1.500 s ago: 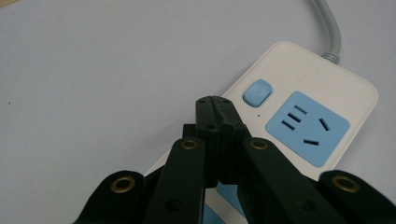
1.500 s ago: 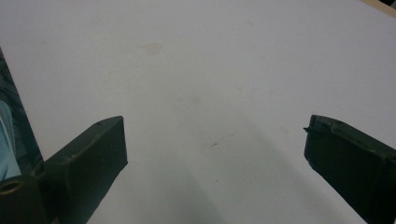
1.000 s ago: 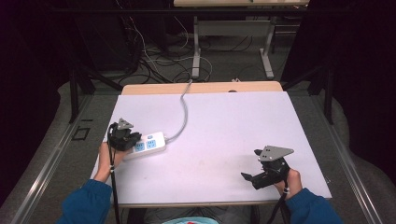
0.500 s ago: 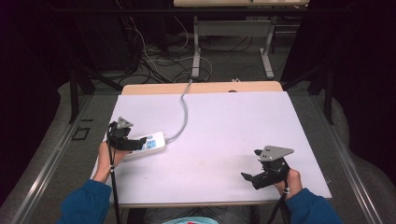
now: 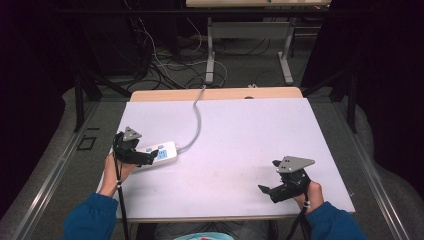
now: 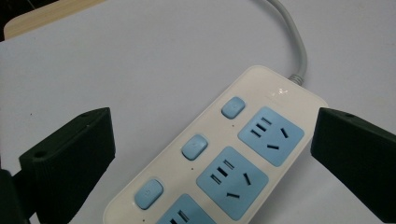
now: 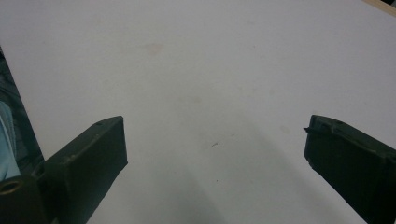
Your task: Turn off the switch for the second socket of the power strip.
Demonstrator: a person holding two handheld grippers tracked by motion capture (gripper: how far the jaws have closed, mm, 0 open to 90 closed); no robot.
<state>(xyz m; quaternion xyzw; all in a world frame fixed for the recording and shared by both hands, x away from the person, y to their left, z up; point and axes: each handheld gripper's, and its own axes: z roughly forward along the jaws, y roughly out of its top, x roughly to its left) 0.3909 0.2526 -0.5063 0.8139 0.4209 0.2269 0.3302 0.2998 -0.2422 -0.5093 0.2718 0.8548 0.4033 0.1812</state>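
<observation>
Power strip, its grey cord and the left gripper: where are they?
power strip (image 6: 219, 158): left gripper view, white top between the buttons and sockets.
grey cord (image 5: 196, 120): high view, middle of its run.
left gripper (image 5: 150, 159): high view, between its fingertips.

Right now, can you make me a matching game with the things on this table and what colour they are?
Things:
1. power strip body
2. sockets
3. left gripper, its jaws wide open around the strip
4. cord

Colours:
A. grey
B. black
C. white
D. light blue

Pairs: 1-C, 2-D, 3-B, 4-A
</observation>
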